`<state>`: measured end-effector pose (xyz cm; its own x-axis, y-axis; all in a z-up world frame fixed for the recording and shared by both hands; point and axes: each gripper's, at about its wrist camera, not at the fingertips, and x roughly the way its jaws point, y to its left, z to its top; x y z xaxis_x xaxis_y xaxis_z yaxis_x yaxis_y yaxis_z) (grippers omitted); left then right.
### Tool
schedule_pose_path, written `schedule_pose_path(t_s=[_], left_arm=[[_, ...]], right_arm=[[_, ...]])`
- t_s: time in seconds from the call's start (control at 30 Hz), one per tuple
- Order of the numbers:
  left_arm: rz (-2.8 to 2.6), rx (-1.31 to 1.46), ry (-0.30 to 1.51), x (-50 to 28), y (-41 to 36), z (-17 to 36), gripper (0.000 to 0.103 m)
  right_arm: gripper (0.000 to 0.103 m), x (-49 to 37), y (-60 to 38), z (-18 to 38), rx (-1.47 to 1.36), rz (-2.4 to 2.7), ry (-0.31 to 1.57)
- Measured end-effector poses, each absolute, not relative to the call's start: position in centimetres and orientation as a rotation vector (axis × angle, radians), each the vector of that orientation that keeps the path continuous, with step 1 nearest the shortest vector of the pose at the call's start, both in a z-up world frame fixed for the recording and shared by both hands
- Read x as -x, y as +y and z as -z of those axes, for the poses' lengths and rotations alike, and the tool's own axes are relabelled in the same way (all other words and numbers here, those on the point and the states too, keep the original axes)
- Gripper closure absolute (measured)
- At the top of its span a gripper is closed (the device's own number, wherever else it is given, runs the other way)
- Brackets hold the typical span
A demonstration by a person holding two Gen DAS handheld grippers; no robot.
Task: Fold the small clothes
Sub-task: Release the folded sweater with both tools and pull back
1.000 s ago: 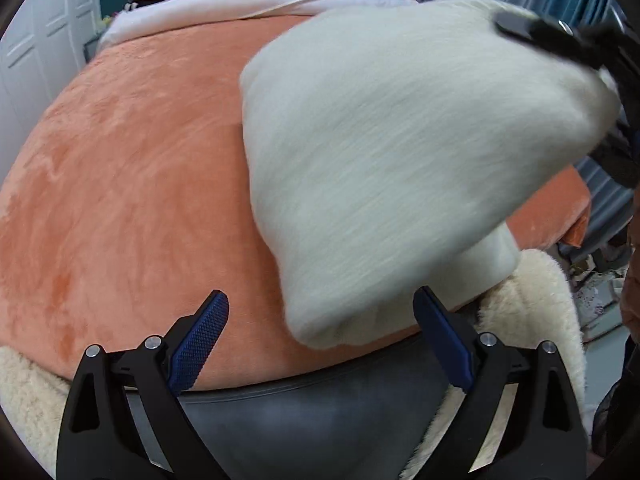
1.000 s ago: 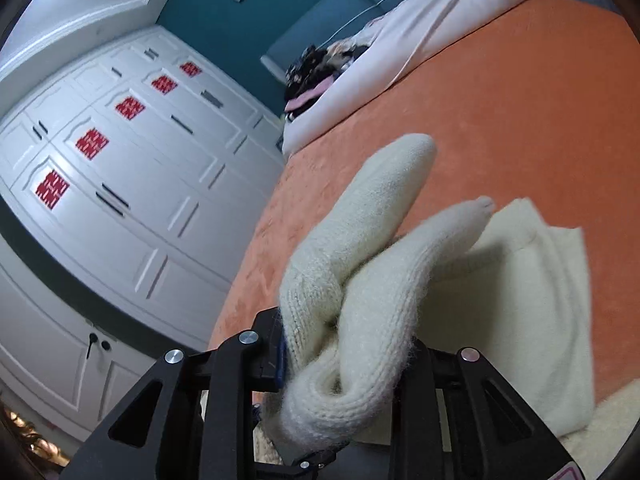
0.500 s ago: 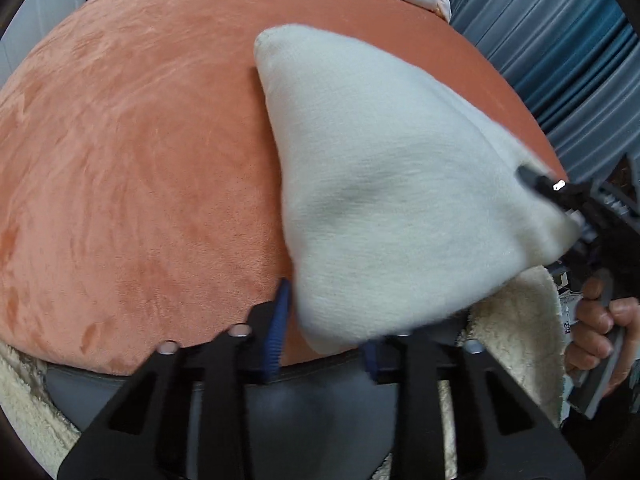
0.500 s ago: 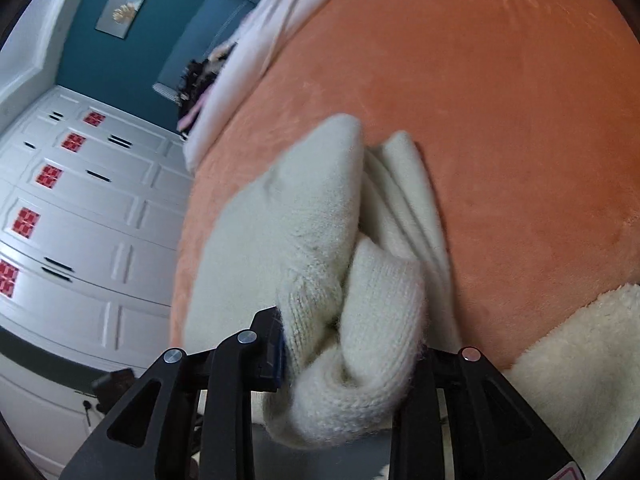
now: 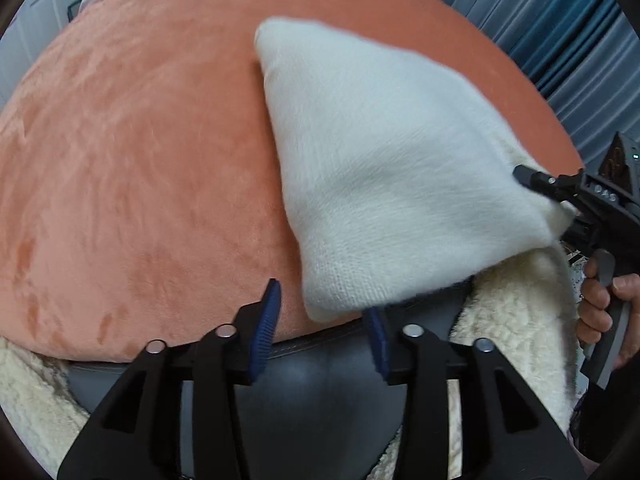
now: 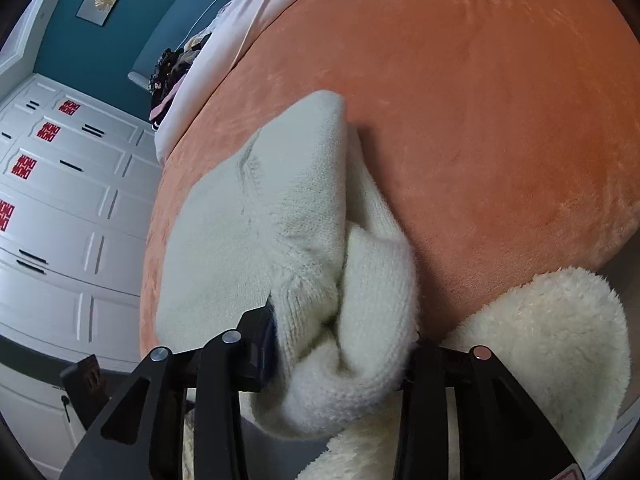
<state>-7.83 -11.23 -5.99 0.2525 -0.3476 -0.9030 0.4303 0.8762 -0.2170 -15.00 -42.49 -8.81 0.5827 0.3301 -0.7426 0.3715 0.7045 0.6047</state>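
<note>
While the right gripper (image 6: 340,344) pinches a bunched corner of the knit (image 5: 392,184), the left gripper (image 5: 322,332) sits part open around the near corner, gripping nothing.

Cream and fuzzy, the knit lies right of centre in the left view, spread flat on the orange bed (image 5: 140,160) with its lower corner between the blue pads (image 5: 266,320) and its right edge lifted at mid-right. From the right wrist it fills the lower centre, doubled into thick rolls between nearly closed jaws. Likely risks: the bulky wad could slip from that pinch and spoil the fold, or the left jaws could close on one layer only, skewing the edges. Fleece (image 6: 540,340) beside the bed may snag the fabric.
</note>
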Motion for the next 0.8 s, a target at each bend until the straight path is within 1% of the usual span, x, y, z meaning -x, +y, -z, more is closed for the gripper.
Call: schedule_pose_path(t_s=[0.03, 0.07, 0.1, 0.13, 0.17, 0.2, 0.27, 0.3, 0.33, 0.4, 0.47, 0.53, 0.57, 0.6, 0.63, 0.67, 0.7, 0.73, 0.77, 0.8], left_arm=[[0.535, -0.090, 1.184, 7.9, -11.0, 5.2, 0.057], [0.536, -0.101, 1.169, 8.2, -10.9, 4.3, 0.055], [0.539, -0.102, 1.155, 8.4, -10.7, 3.4, 0.050], [0.548, -0.079, 1.131, 8.4, -10.2, 2.5, 0.045], [0.551, -0.051, 1.100, 8.6, -9.8, 1.4, 0.037], [0.560, -0.027, 1.065, 8.7, -9.3, 0.4, 0.033], [0.549, -0.008, 1.007, 8.4, -9.0, -1.3, 0.028], [0.528, -0.008, 0.992, 7.9, -8.9, -1.8, 0.028], [0.498, -0.013, 0.983, 7.6, -8.9, -2.1, 0.028], [0.426, -0.013, 0.984, 6.8, -8.6, -2.1, 0.028], [0.381, 0.020, 1.019, 5.5, -8.0, -1.8, 0.028], [0.360, 0.061, 1.044, 5.0, -7.4, -1.6, 0.028], [0.356, 0.068, 1.047, 4.9, -7.3, -1.6, 0.028], [0.352, 0.064, 1.046, 4.8, -7.0, -1.6, 0.028], [0.344, 0.049, 1.047, 4.9, -7.0, -1.6, 0.028], [0.341, 0.039, 1.048, 5.0, -7.2, -1.6, 0.028], [0.345, 0.033, 1.048, 5.0, -7.4, -1.5, 0.028], [0.350, 0.029, 1.046, 5.0, -7.6, -1.4, 0.028], [0.360, 0.024, 1.048, 4.9, -8.0, -1.2, 0.028], [0.373, 0.019, 1.049, 4.7, -8.5, -1.1, 0.028]], right_arm=[[0.051, 15.4, -42.8, 8.2, -0.802, 0.052, 0.967], [0.048, 15.8, -43.0, 7.4, -0.774, 0.082, 0.955], [0.045, 16.2, -43.5, 6.5, -0.747, 0.105, 0.944], [0.045, 16.4, -43.7, 5.6, -0.720, 0.134, 0.928], [0.044, 16.6, -43.9, 4.3, -0.701, 0.152, 0.904], [0.045, 16.6, -43.7, 3.3, -0.690, 0.138, 0.884], [0.066, 15.8, -42.7, 1.2, -0.665, 0.045, 0.852], [0.082, 15.0, -41.4, 0.0, -0.630, -0.006, 0.846], [0.085, 14.1, -39.6, -1.0, -0.587, -0.065, 0.846], [0.087, 12.2, -35.8, -2.1, -0.494, -0.167, 0.850], [0.087, 11.1, -32.0, -1.7, -0.386, -0.223, 0.878], [0.087, 9.0, -28.7, 1.4, -0.300, -0.252, 0.992], [0.087, 8.0, -27.1, 5.2, -0.225, -0.247, 1.117], [0.088, 6.9, -25.9, 8.3, -0.168, -0.231, 1.192], [0.092, 7.2, -26.1, 9.8, -0.198, -0.259, 1.179], [0.093, 7.6, -26.9, 9.4, -0.261, -0.275, 1.161], [0.094, 7.7, -28.0, 8.9, -0.329, -0.285, 1.188], [0.098, 7.9, -29.5, 8.0, -0.397, -0.269, 1.200], [0.100, 8.3, -30.7, 7.0, -0.431, -0.233, 1.173], [0.097, 8.9, -31.9, 5.6, -0.444, -0.206, 1.129]])
